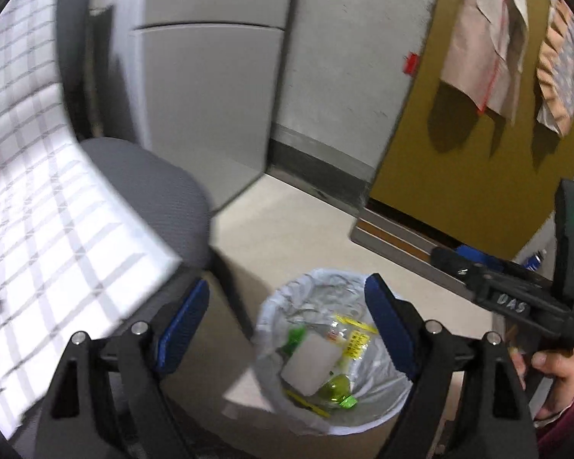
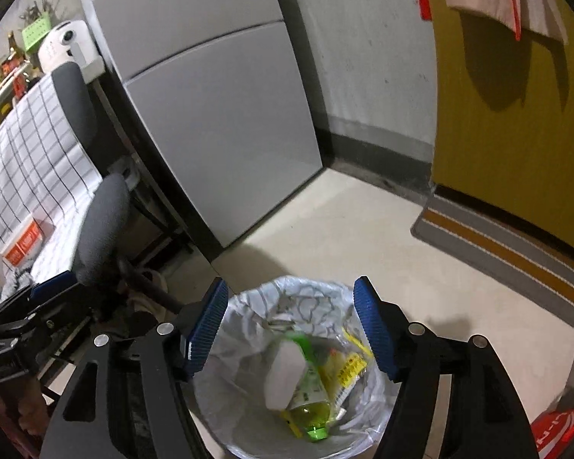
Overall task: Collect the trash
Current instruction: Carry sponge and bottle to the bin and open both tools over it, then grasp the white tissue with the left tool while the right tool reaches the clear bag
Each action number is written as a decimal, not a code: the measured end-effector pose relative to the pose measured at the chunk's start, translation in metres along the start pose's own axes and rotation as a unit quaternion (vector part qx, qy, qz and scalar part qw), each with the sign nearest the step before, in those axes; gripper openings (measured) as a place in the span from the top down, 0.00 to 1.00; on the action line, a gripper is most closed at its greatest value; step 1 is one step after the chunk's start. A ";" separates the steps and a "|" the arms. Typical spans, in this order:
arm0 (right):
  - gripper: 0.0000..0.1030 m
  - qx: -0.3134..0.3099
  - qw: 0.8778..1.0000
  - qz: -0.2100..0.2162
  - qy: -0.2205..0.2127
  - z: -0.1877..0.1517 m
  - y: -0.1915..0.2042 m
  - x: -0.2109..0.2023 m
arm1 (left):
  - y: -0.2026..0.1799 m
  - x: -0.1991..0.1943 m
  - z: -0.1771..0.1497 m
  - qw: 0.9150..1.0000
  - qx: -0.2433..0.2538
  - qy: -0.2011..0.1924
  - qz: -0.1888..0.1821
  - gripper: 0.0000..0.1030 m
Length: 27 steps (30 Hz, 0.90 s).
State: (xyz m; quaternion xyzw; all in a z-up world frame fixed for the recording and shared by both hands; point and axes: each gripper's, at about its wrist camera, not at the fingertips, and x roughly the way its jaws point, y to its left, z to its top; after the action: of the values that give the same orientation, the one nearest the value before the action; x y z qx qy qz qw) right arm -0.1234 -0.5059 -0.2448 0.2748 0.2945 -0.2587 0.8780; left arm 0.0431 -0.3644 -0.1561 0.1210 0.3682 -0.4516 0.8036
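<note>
We hold the left gripper and right gripper above the lined trash bin, both sets of jaws apart and empty. A green bottle, white packet and yellow wrapper lie inside it. The drop-off looks finished; next we'd seek more trash away from the bin.

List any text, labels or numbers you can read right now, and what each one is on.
"UAS", or close to it, raised letters on the right gripper's black body; blurred.
Black print on the yellow wrapper in the trash bin: too small to read.
White marks on the red object at the lower right: partly cut off, unreadable.
White print on the orange packet on the checked cloth: too small.
</note>
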 end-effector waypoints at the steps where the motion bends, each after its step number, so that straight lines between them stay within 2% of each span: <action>1: 0.33 -0.003 1.000 0.006 -0.005 0.002 0.006 -0.005 | 0.007 -0.010 -0.001 1.000 -0.005 -0.008 0.009 0.21; 5: 0.33 -0.024 0.999 0.036 -0.022 0.010 0.038 -0.022 | 0.032 -0.048 -0.008 0.998 -0.027 -0.036 0.045 0.21; 9: 0.30 -0.065 0.994 0.077 -0.032 0.014 0.091 -0.034 | 0.060 -0.084 -0.026 0.994 -0.057 -0.057 0.078 0.21; 12: 0.29 -0.102 0.988 0.108 -0.031 0.015 0.134 -0.038 | 0.082 -0.112 -0.041 0.989 -0.083 -0.068 0.100 0.20; 17: 0.29 -0.163 0.974 0.157 -0.031 0.009 0.206 -0.046 | 0.123 -0.163 -0.070 0.977 -0.130 -0.088 0.147 0.20; 20: 0.26 -0.198 0.963 0.181 -0.028 0.000 0.245 -0.048 | 0.156 -0.192 -0.088 0.964 -0.172 -0.099 0.179 0.20; 24: 0.26 -0.230 0.951 0.207 -0.016 -0.009 0.285 -0.044 | 0.211 -0.226 -0.116 0.935 -0.236 -0.106 0.241 0.20; 27: 0.26 -0.251 0.943 0.220 -0.007 -0.017 0.309 -0.037 | 0.245 -0.237 -0.131 0.920 -0.284 -0.104 0.249 0.20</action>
State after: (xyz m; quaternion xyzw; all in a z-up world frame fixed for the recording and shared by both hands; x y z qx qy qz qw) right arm 0.0344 -0.2634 -0.1302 0.1012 0.2763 0.0212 0.9555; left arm 0.1034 -0.0066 -0.1150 -0.0726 0.3531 -0.1233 0.9246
